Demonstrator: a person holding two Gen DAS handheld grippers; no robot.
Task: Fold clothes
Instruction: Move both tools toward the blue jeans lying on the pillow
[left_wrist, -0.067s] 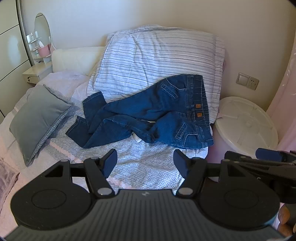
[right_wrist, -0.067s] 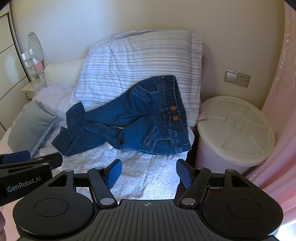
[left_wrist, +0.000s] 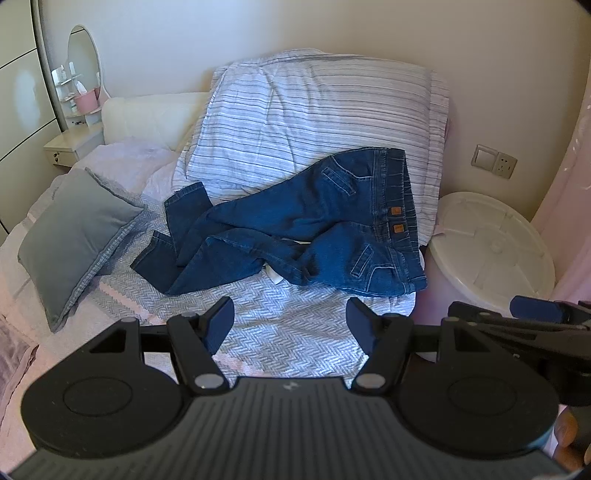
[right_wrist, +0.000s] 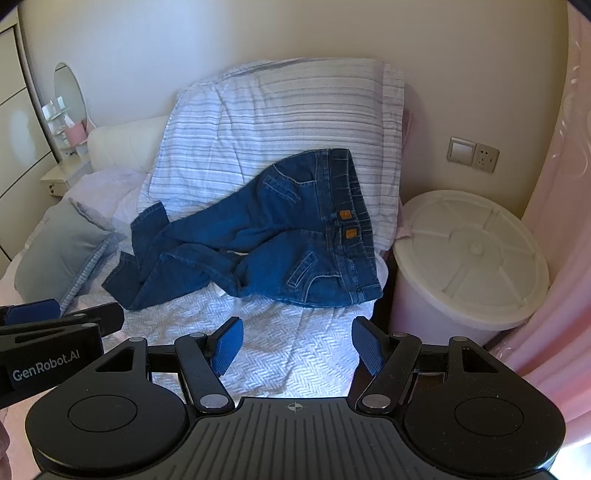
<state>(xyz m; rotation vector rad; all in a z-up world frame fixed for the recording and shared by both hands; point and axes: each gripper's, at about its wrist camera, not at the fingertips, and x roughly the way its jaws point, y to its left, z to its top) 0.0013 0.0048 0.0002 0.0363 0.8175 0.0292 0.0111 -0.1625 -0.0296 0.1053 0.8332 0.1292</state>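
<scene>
Bedding (left_wrist: 295, 332) holds one crumpled pair of jeans (left_wrist: 295, 229) (untouched), both grippers' (left_wrist: 290, 325) (right_wrist: 297, 343) jaws spread.

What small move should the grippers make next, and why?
Probably move both forward to the jeans. The left gripper and right gripper are open, empty and short of the cloth, which lies crumpled with its legs twisted on the bed.

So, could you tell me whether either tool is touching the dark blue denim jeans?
Apart. Both wrist views show bedspread between each open tool and the jeans.
</scene>
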